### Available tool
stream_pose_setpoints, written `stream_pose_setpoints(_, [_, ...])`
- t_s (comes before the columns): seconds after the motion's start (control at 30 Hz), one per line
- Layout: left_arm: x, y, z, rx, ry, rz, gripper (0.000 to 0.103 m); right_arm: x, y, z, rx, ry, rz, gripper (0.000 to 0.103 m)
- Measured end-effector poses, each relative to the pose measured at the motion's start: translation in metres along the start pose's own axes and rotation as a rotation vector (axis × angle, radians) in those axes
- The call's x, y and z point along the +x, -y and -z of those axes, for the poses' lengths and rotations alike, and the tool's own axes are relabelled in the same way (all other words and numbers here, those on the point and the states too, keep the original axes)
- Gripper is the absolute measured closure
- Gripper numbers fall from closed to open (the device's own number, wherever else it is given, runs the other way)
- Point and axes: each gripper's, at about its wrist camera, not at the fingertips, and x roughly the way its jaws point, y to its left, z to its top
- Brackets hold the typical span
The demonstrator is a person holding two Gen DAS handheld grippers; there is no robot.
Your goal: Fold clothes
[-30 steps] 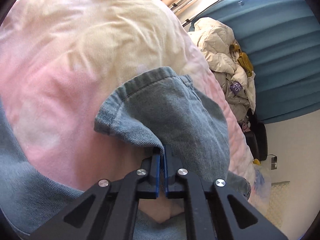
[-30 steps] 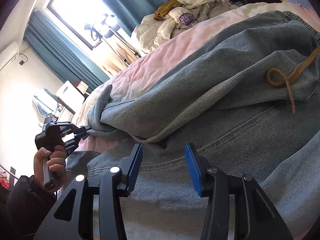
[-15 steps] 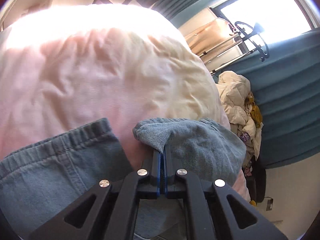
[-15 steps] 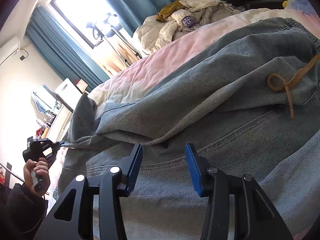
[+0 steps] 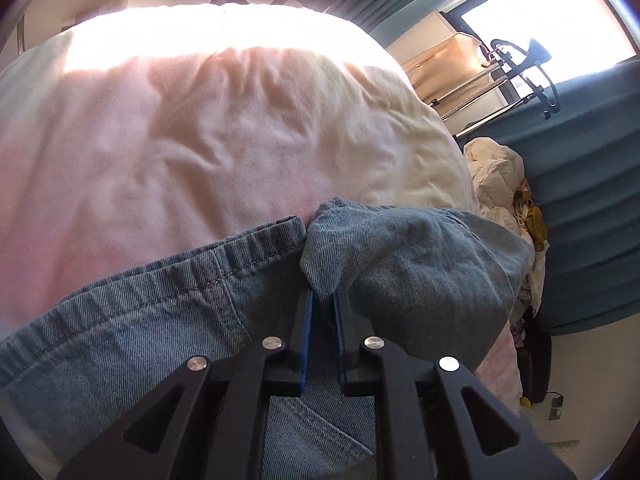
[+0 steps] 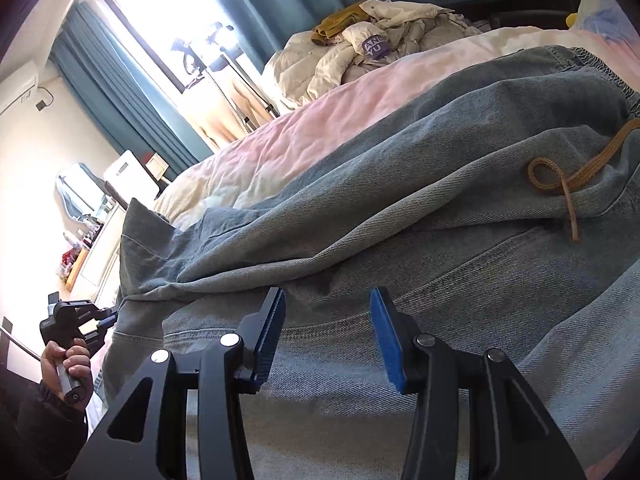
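Note:
Light blue jeans [image 6: 420, 240] lie spread on a pink and cream bed [image 6: 320, 128], with a tan drawstring [image 6: 560, 176] near the waist. My left gripper [image 5: 322, 300] has its jaws a small gap apart around the hem of one trouser leg [image 5: 400, 256], which lies over the other leg's hem [image 5: 180, 300]. The left gripper also shows in the right wrist view [image 6: 108, 316], at the leg ends. My right gripper [image 6: 326, 320] is open and empty, low over the denim near the middle of the jeans.
A heap of cream bedding and clothes [image 6: 380, 44] lies at the far side of the bed, in front of blue curtains [image 6: 120, 92]. A lamp stand [image 6: 224, 64] is by the window. A desk with small items [image 6: 80, 256] stands beyond the bed end.
My left gripper has carried the leg hem out over the other leg's hem, stretching the leg straight, and its jaws have parted slightly. The right gripper has stayed still and open.

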Motion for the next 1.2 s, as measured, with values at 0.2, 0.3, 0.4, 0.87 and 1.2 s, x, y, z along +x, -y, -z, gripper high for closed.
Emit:
stream_pose_setpoints(0.2, [-0.048,0.035,0.038,0.249,0.087,-0.027,0.084,-0.012,-0.010,0.001,-0.052,0.030,0.007,0.058])
stream_pose_setpoints(0.3, [-0.062,0.053,0.065,0.361,0.095,0.006,0.079,-0.019,-0.014,0.003,-0.075,0.046,0.004,0.058])
stream_pose_setpoints(0.4, [-0.067,0.070,0.090,0.451,0.101,0.029,0.071,-0.025,-0.019,0.002,-0.105,0.064,0.003,0.058])
stream_pose_setpoints(0.87, [-0.005,0.097,0.124,0.562,-0.027,0.123,0.068,0.087,-0.076,-0.142,-0.263,-0.206,0.103,0.057])
stream_pose_setpoints(1.2, [0.028,0.095,0.117,0.525,-0.110,0.203,0.069,0.206,-0.095,-0.163,-0.639,-0.555,0.153,0.057])
